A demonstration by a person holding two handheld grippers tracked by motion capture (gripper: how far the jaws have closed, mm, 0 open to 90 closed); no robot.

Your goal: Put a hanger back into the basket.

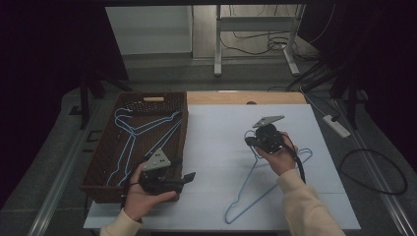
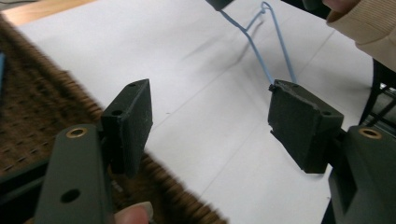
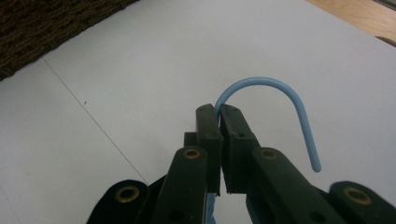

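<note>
White-topped bench (image 1: 216, 147), brown woven basket (image 1: 105, 147) on its left holding blue wire hangers (image 1: 133, 132). One blue hanger (image 1: 246, 189) lies right of centre, right claw (image 3: 219, 116) clamped on its neck just below the hook. Left claw (image 2: 210, 126) gapes wide, holding nothing, at the basket's near right edge.

Bare white counter (image 1: 216, 142) lies open between the wicker basket (image 1: 105, 162) and the blue wire hanger (image 1: 258, 189), wide enough for a gripper to pass. The basket's near wall blocks the left, and two hangers (image 1: 133, 132) lie across its floor.
</note>
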